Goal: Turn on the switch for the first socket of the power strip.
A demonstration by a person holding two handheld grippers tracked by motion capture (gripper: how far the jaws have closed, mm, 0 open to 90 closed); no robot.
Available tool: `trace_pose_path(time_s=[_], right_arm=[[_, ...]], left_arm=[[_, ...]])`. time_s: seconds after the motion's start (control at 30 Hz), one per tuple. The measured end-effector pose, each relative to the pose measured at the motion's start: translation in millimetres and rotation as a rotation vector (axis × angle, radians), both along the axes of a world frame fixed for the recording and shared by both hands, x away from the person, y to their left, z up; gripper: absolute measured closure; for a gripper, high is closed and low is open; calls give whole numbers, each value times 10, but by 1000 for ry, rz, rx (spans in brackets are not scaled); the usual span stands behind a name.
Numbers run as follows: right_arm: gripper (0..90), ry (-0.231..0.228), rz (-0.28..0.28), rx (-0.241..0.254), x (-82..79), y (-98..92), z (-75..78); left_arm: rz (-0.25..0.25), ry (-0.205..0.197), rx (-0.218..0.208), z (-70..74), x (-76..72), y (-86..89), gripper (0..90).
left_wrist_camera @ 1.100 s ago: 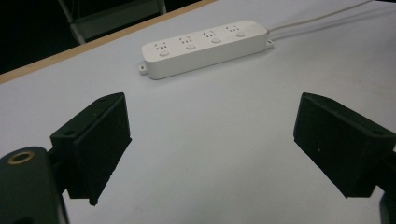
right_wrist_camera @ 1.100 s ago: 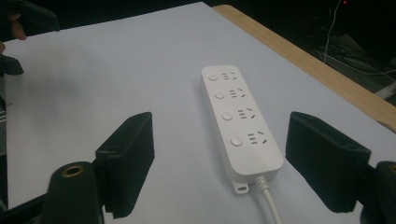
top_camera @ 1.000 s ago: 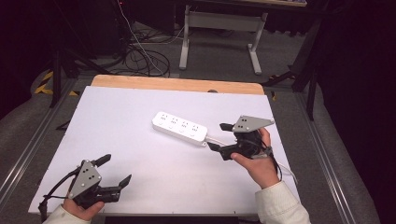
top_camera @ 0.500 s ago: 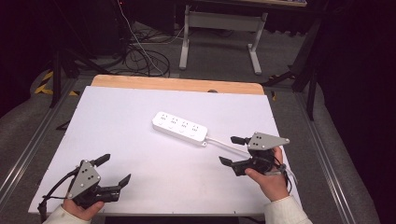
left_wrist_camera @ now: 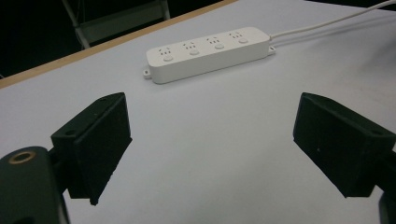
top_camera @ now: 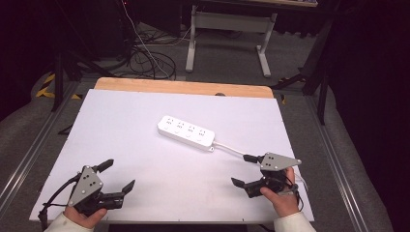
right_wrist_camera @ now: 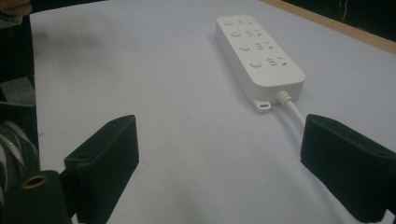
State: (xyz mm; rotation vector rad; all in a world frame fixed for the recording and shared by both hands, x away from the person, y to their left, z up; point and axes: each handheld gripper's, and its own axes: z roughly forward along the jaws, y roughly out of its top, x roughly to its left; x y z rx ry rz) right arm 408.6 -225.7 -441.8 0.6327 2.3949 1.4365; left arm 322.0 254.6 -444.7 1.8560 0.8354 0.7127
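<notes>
A white four-socket power strip [top_camera: 187, 132] lies flat near the middle of the white tabletop [top_camera: 121, 125], and its white cable [top_camera: 232, 149] runs toward the right front. My right gripper [top_camera: 241, 169] is held low near the front right, open and holding nothing, with the cable passing close by its far jaw. My left gripper [top_camera: 118, 175] rests at the front left, also open and holding nothing. The left gripper view has the power strip [left_wrist_camera: 208, 52] well beyond the left gripper [left_wrist_camera: 212, 154]. From the right gripper [right_wrist_camera: 217, 163], the strip [right_wrist_camera: 258, 54] and its cable [right_wrist_camera: 293, 109] lie ahead.
A wooden strip [top_camera: 183, 87] borders the table's far edge. Beyond it stand a grey desk frame [top_camera: 227, 29] and loose cables on the floor [top_camera: 145, 58]. Metal rails [top_camera: 29, 154] run along both sides of the table.
My right gripper has drawn back from beside the power strip's cable end toward the front right edge and now sits lower. The left gripper and the strip have stayed put.
</notes>
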Motion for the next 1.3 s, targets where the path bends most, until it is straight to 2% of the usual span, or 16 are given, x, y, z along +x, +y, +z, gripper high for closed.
trace_pose_path(time_s=[0.33, 0.4, 0.53, 0.7, 0.8, 0.87, 0.93, 1.03, 1.1, 1.2, 1.3], right_arm=[[95, 76, -65, -9, -66, -89, -278], [96, 98, -68, -5, -72, -109, -331], [103, 134, -70, -33, -73, -116, -428], [103, 160, -57, -51, -131, -74, -464], [102, 191, -70, -65, -156, -76, -496], [102, 172, -82, -83, -154, -69, -494], [102, 147, -90, -74, -146, -62, -471], [103, 80, -110, -80, -161, -66, -426], [103, 64, -124, -62, -168, -92, -407], [103, 47, -141, -41, -176, -133, -386], [103, 40, -133, -34, -180, -143, -380]], left_arm=[[-1, 15, 9, -17, 13, 15, 112], [-1, 14, 10, -17, 15, 19, 112], [0, 22, 17, -29, 33, 15, 110], [3, 28, 25, -42, 43, 15, 110], [2, 37, 33, -55, 66, 15, 109], [2, 47, 31, -62, 75, 13, 108], [4, 52, 32, -67, 88, 17, 107], [18, 68, 16, -69, 100, 37, 104], [23, 81, -1, -76, 115, 59, 105], [19, 79, -16, -77, 125, 82, 108], [9, 63, 11, -79, 112, 61, 111]])
